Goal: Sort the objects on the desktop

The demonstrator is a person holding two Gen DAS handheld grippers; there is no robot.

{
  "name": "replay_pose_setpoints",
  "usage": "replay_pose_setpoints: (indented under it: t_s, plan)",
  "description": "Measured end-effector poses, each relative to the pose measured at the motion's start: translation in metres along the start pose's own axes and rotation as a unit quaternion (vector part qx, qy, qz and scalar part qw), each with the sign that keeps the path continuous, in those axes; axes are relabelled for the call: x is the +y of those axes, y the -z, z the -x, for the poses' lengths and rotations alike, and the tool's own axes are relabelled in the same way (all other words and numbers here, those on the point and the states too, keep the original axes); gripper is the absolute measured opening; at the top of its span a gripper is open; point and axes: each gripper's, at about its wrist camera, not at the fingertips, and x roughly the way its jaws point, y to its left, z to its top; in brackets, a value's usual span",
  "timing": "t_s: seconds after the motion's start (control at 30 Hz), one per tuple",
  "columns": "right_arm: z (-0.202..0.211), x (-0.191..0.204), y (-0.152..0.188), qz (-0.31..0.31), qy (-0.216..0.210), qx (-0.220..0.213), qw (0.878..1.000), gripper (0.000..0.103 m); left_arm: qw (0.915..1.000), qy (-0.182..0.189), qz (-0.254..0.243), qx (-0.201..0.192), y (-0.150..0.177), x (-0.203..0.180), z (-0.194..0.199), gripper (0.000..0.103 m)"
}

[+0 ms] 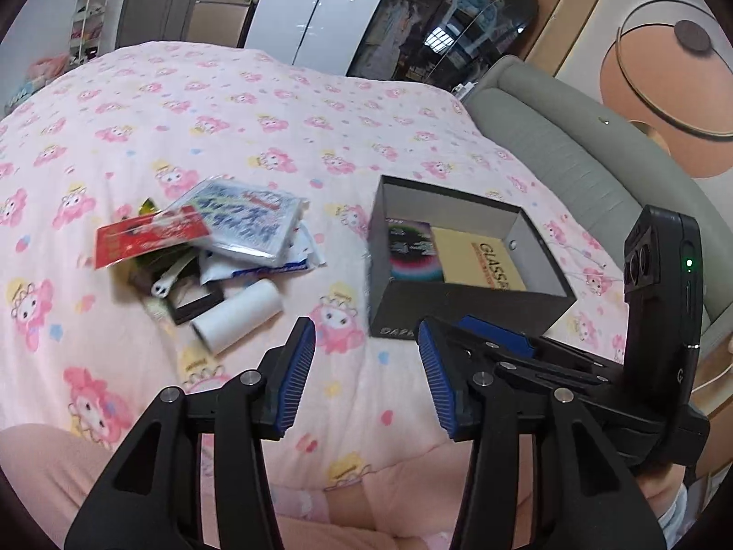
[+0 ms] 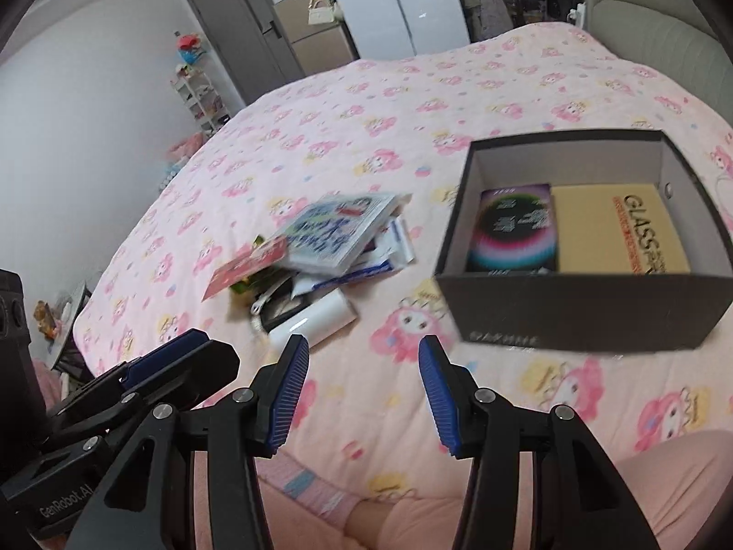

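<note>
A loose pile lies on the pink bedspread: a blue-and-white packet [image 1: 247, 224] [image 2: 339, 233], a red card [image 1: 146, 233] [image 2: 247, 270], a white roll [image 1: 238, 316] [image 2: 316, 321] and small dark items under them. To its right stands an open dark box [image 1: 458, 307] [image 2: 586, 311], which holds a yellow booklet [image 1: 485, 261] [image 2: 614, 233] and a black, colourful card [image 1: 412, 247] [image 2: 513, 229]. My left gripper [image 1: 366, 334] hovers open and empty, nearer than the roll and box. My right gripper [image 2: 362, 348] is open and empty too, between pile and box.
The pink cartoon-print bedspread [image 1: 256, 105] spreads far around the pile. A grey padded headboard [image 1: 572, 160] borders the bed beyond the box. Wardrobes and a shelf rack [image 2: 201, 96] stand past the bed. A person's pink-clad legs [image 2: 664, 481] lie under both grippers.
</note>
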Motion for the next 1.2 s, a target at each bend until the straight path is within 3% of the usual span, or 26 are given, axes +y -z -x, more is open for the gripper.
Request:
replay_pose_setpoints:
  t_s: [0.17,0.33,0.43,0.47,0.6,0.73,0.83,0.9,1.0,1.13,1.2]
  plan:
    - [-0.019,0.010,-0.003,-0.017,-0.004,0.007,1.000,0.046,0.9987,0.028,0.043,0.003,-0.014,0.026,-0.013,0.047]
    - [-0.030,0.015,-0.037,-0.025,-0.005,-0.009,1.000,0.046,0.9960,0.044,0.078,-0.002,-0.052,0.055,-0.035,0.047]
    - [-0.044,0.023,-0.058,-0.005,0.003,-0.007,1.000,0.046,0.9910,0.036,0.126,0.029,-0.072,0.088,-0.063,0.047]
    - [-0.053,0.025,-0.064,0.001,0.005,-0.002,1.000,0.046,0.9876,0.027,0.147,0.046,-0.076,0.101,-0.075,0.047]
    - [-0.108,0.030,-0.072,0.018,0.017,0.055,0.998,0.046,0.9592,0.026,0.249,0.132,-0.074,0.153,-0.132,0.046]
    - [-0.158,0.025,-0.068,0.003,0.030,0.092,0.995,0.046,0.9367,0.030,0.313,0.154,-0.062,0.184,-0.162,0.045]
    - [-0.183,0.016,-0.064,-0.021,0.043,0.096,0.994,0.046,0.9325,0.027,0.332,0.139,-0.065,0.196,-0.171,0.045]
    - [-0.192,0.009,-0.063,-0.043,0.050,0.090,0.994,0.050,0.9357,0.008,0.328,0.130,-0.073,0.200,-0.177,0.046]
    - [-0.202,0.003,-0.066,-0.073,0.030,0.084,0.993,0.051,0.9369,0.001,0.326,0.127,-0.078,0.202,-0.189,0.036]
    - [-0.215,-0.002,-0.071,-0.088,0.009,0.093,0.992,0.051,0.9405,0.000,0.317,0.123,-0.077,0.204,-0.191,0.034]
    - [-0.217,-0.003,-0.074,-0.099,-0.009,0.088,0.991,0.053,0.9382,0.007,0.325,0.120,-0.077,0.208,-0.191,0.033]
